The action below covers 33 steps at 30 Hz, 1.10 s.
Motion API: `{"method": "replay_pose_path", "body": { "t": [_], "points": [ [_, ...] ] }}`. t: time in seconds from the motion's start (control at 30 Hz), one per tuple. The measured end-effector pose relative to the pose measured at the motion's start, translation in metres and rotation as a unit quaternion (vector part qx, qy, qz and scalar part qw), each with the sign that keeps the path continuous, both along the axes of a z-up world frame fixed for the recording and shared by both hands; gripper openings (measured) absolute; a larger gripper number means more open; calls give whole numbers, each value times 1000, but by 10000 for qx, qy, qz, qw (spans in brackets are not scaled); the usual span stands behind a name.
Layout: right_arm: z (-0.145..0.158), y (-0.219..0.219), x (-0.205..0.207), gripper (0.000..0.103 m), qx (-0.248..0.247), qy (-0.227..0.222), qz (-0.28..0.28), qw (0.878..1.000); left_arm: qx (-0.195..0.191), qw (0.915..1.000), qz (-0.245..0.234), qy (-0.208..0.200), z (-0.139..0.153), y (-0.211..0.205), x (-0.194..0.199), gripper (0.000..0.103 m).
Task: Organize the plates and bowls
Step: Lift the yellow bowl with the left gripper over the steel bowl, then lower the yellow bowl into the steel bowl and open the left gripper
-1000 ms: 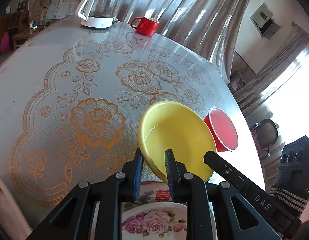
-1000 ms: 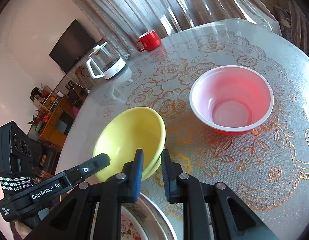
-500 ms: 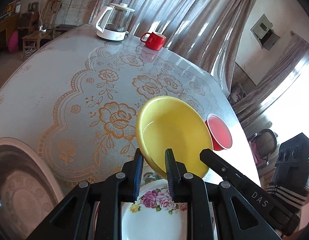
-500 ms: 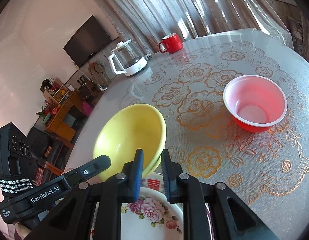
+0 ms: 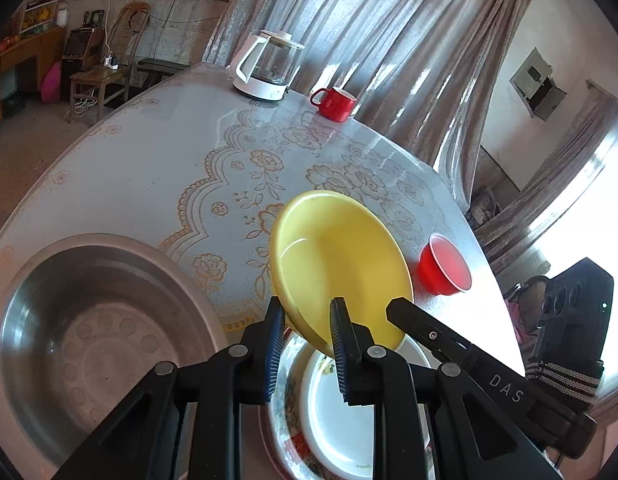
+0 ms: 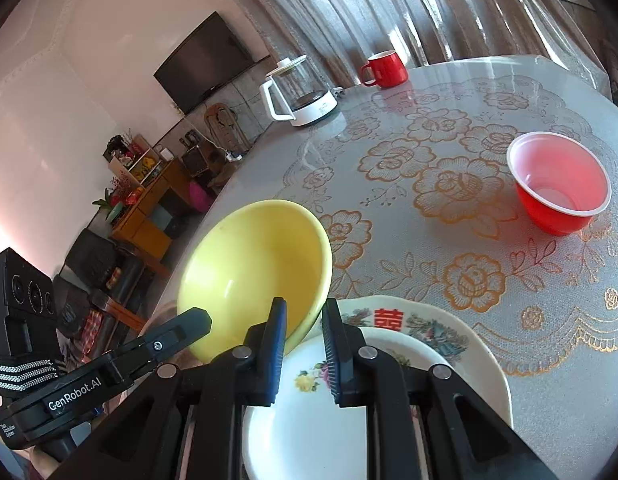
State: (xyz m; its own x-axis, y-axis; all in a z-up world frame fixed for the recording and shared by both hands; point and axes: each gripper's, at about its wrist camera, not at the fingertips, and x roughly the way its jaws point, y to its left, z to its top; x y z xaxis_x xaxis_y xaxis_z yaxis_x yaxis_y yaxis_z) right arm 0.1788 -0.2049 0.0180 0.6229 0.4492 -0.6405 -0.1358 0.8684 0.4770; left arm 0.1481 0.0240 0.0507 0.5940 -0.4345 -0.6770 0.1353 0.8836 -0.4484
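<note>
The yellow bowl [image 5: 341, 268] looks like smooth glossy plastic or melamine, hard to say which. The big basin [image 5: 89, 320] is brushed metal with a dull shine. The red bowl [image 6: 559, 184] is thin shiny plastic, the floral plates [image 6: 429, 344] glazed ceramic. The table [image 5: 149, 184] has lacy cloth under clear, reflective plastic. Kettle [image 5: 269, 66] is glass and white plastic.

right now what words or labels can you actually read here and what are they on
"DAS": white letters on the black arm of the right claw, seen from the left wrist.
"GenRobot.AI": white label on the body of the left claw, seen from the right wrist; the small print beside it is too small to read.
"囍": red character on the rim of the floral plate.
Small print on the white plate: too blurred.
</note>
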Motion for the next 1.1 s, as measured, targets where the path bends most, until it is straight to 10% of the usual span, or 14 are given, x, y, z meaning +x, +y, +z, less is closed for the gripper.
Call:
{"method": "replay_pose_path", "body": {
  "t": [1.1],
  "points": [
    [-24,137,-16,19,-244,287,1468,9884,-261,9925,1184,179,-28,126,-67,22]
  ]
}}
